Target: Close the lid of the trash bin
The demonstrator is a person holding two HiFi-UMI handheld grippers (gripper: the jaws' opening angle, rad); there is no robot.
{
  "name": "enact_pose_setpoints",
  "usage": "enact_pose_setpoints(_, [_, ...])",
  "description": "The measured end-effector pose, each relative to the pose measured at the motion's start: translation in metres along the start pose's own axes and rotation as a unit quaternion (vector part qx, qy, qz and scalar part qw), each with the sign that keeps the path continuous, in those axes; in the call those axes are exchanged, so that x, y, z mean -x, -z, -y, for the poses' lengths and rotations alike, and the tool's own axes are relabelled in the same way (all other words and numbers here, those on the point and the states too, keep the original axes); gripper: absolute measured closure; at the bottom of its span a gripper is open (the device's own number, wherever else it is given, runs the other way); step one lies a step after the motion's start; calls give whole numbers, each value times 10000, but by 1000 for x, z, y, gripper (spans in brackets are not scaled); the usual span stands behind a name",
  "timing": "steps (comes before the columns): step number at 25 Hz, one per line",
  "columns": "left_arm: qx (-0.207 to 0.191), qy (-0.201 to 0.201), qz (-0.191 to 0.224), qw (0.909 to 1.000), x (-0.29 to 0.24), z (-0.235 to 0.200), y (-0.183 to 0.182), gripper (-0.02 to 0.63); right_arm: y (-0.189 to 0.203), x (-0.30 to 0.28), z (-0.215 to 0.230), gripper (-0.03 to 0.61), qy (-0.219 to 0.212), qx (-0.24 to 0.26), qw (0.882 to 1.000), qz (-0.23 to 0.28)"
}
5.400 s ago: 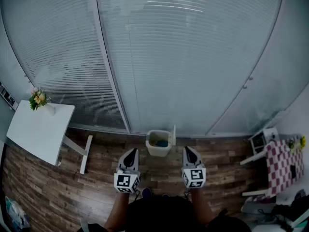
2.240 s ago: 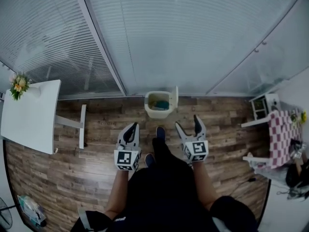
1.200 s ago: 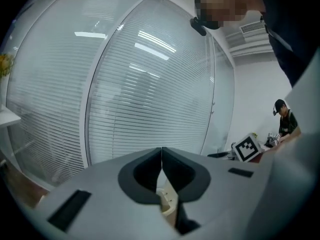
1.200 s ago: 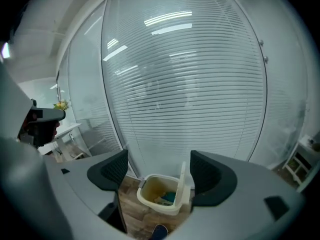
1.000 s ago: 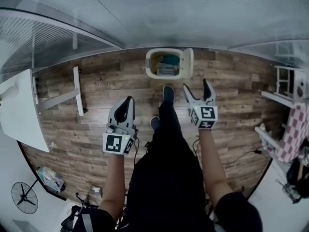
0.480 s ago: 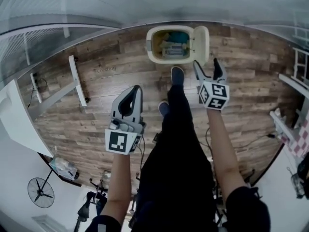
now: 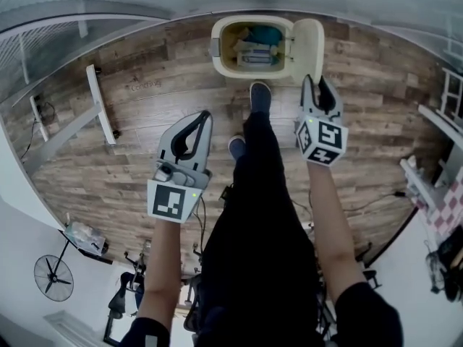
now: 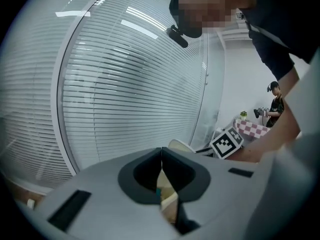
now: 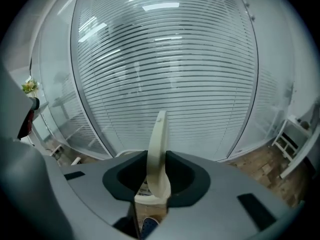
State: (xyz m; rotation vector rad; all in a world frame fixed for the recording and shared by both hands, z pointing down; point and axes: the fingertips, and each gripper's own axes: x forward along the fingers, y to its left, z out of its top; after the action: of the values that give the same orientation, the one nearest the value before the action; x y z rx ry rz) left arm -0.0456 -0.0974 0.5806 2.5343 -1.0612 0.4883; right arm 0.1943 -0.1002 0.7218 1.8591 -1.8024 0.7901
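A cream trash bin [image 7: 217,49] stands on the wood floor by the glass wall, with rubbish inside. Its lid [image 7: 309,42] stands open and upright on the bin's right side. My right gripper [image 7: 318,82] has reached the lid's near edge. In the right gripper view the lid [image 9: 159,134] stands edge-on between the jaws, which are closing, and both pads [image 9: 177,176] lie against it. My left gripper [image 7: 206,116] hangs shut and empty to the bin's lower left, well short of it. In the left gripper view its jaws [image 8: 161,151] meet at the tips.
The person's dark legs and shoes [image 7: 259,96] stand just in front of the bin. A white table's leg [image 7: 98,103] lies at the left, a fan [image 7: 52,277] at lower left. A white shelf [image 7: 448,100] and checked cloth [image 7: 448,215] are at the right.
Both grippers have sunk toward the floor. The right gripper moved up to the lid and its jaws went from wide open to narrow around the lid's edge. The left stayed shut.
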Motion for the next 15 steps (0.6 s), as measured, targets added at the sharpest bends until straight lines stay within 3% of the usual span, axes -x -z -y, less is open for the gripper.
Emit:
enact_pose_setpoints(4, [304, -196, 124, 9993, 2, -8, 6, 606, -2, 1, -12, 470, -96, 140, 9998, 68])
enact_pose_setpoints(8, [213, -362, 97, 9991, 5, -15, 14, 606, -2, -5, -35, 456, -291, 408, 9987, 11])
enact_pose_setpoints(15, [771, -547, 303, 9951, 10, -27, 16, 606, -3, -23, -86, 416, -923, 912, 9915, -43])
